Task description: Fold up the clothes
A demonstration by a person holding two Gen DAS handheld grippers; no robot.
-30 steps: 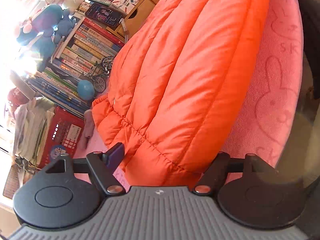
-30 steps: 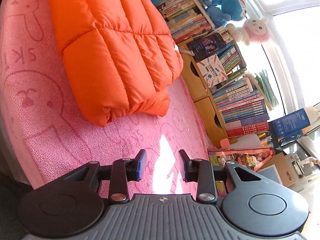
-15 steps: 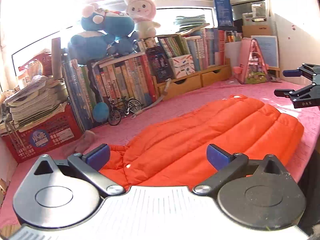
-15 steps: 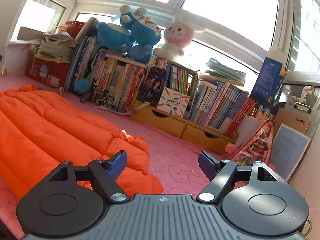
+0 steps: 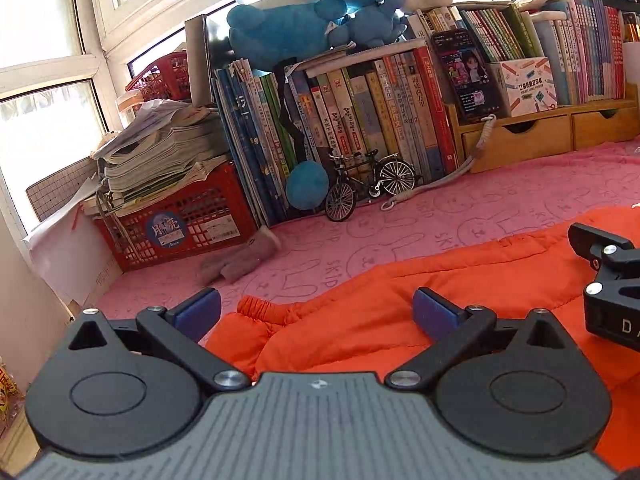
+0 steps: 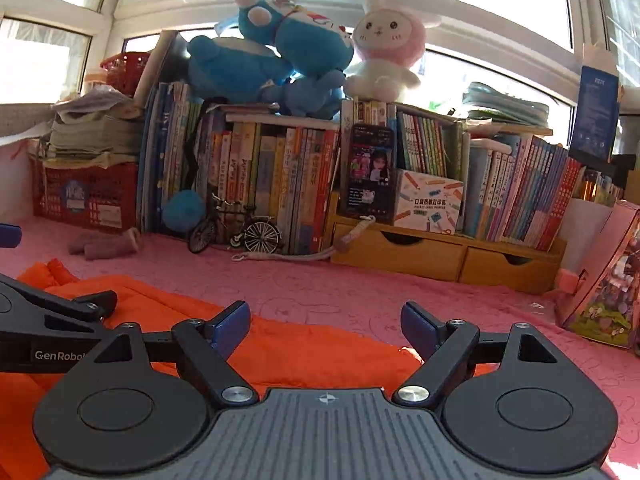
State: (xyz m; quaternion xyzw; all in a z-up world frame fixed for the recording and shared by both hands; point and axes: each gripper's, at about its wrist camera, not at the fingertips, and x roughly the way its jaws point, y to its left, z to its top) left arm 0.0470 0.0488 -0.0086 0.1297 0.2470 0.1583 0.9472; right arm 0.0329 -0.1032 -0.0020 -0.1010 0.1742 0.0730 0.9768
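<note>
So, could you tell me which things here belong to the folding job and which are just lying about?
Job: orange jacket, pink cover under it, left gripper, right gripper, both open.

Lying about: books, plush toys, toy bicycle, red crate, drawers.

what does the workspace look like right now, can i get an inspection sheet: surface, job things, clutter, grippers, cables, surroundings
Surface: pink rabbit-print blanket, flat, sunlit.
Job's things: orange puffer jacket lies flat on the blanket, elastic cuff toward the left.
Clutter: grey-pink rolled cloth and model bicycle on the blanket by the books.
Grippers: left gripper open, empty, above the jacket; right gripper open, empty, over the jacket's edge.
Cables: none; a woven strap hangs from the wooden drawer unit.
Surroundings: row of books, blue plush toy, pink rabbit plush, red crate with stacked papers, windows behind.
</note>
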